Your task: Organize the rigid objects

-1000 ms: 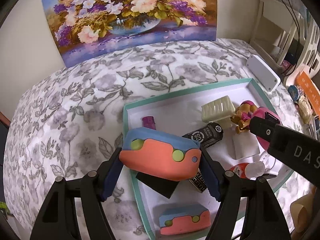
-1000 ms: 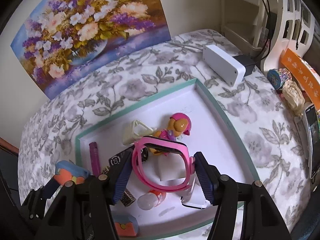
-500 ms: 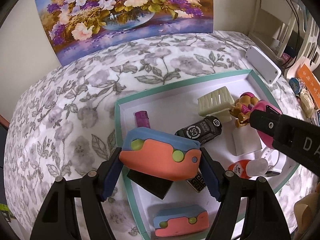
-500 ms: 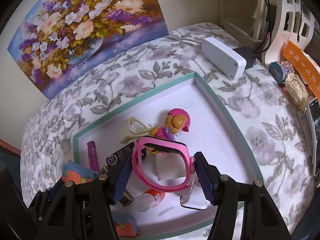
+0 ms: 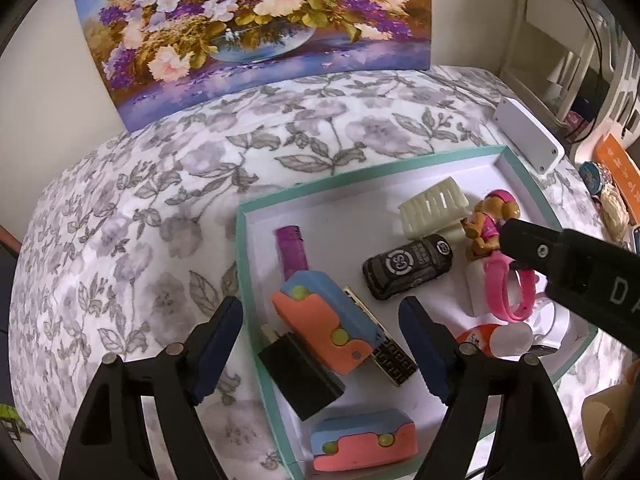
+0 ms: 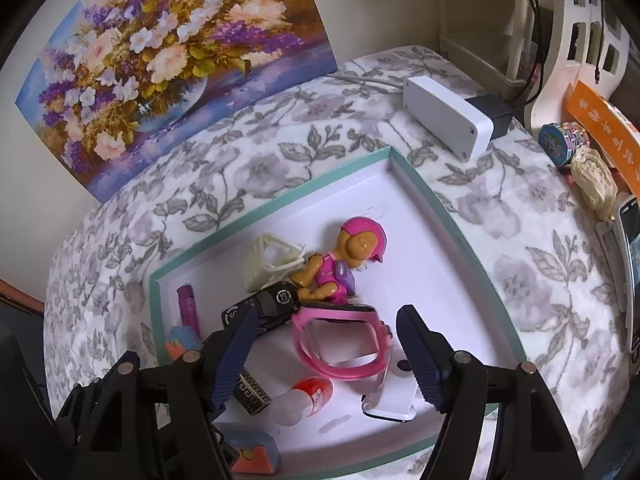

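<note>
A teal-rimmed white tray (image 5: 372, 170) lies on the floral cloth. My left gripper (image 5: 322, 344) is open above an orange-and-blue block (image 5: 326, 322) that rests tilted on a black charger (image 5: 300, 374) in the tray. A second orange-and-blue block (image 5: 364, 444) lies at the tray's near edge. My right gripper (image 6: 326, 354) is open over a pink watch (image 6: 342, 346) that lies in the tray (image 6: 420, 184). A pup figure (image 6: 340, 264), a cream basket (image 6: 270, 262), a black toy car (image 6: 266, 306) and a purple lighter (image 6: 188, 306) also lie in the tray.
A white box (image 6: 446, 122) with a black plug lies beyond the tray's right corner. A flower painting (image 5: 252, 24) leans on the wall behind. A phone (image 6: 632, 280), tape roll (image 6: 558, 140) and orange box (image 6: 604, 132) crowd the right edge.
Both grippers opened. The left let the orange-and-blue block drop onto the black charger in the tray. The right let the pink watch drop into the tray.
</note>
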`<state>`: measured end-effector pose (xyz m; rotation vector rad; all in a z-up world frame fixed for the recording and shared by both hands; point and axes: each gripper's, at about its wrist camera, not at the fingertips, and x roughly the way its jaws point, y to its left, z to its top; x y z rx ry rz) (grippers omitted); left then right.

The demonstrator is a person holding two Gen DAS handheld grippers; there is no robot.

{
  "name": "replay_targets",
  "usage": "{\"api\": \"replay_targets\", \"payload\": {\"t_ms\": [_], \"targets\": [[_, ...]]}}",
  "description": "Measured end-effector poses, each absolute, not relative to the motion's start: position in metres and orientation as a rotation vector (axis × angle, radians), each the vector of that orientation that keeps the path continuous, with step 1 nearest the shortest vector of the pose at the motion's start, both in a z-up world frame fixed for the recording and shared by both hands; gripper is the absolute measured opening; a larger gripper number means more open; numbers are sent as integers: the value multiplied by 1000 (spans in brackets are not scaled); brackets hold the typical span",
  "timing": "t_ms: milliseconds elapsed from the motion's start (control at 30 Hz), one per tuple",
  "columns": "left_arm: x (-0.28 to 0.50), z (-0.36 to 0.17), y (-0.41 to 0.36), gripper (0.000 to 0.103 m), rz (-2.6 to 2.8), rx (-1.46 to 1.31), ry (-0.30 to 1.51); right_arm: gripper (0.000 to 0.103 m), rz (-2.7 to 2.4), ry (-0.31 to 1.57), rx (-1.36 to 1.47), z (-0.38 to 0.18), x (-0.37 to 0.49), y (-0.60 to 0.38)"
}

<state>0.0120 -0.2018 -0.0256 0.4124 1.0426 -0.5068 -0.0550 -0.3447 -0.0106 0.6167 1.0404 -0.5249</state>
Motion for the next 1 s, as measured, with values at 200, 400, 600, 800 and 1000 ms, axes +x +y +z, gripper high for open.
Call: {"api": "replay_targets", "payload": {"t_ms": [200,400,600,800,1000], "targets": [[22,-21,-190,94,-445,386,1033,93,-537,1008,613,-4,-58,-347],[44,-25,-158,95,-327,276,1092,96,-543,993,608,0,-59,-348],[61,-24,-115,95,-173,156,1109,99,-536,1003,573,1,-55,-340],[73,-21,-74,96,-59,64,1126,103,-523,1004,498,7,-50,-321],[71,-19,-53,96,-36,26,1139,103,-495,1021,424,10,-45,-296]]}}
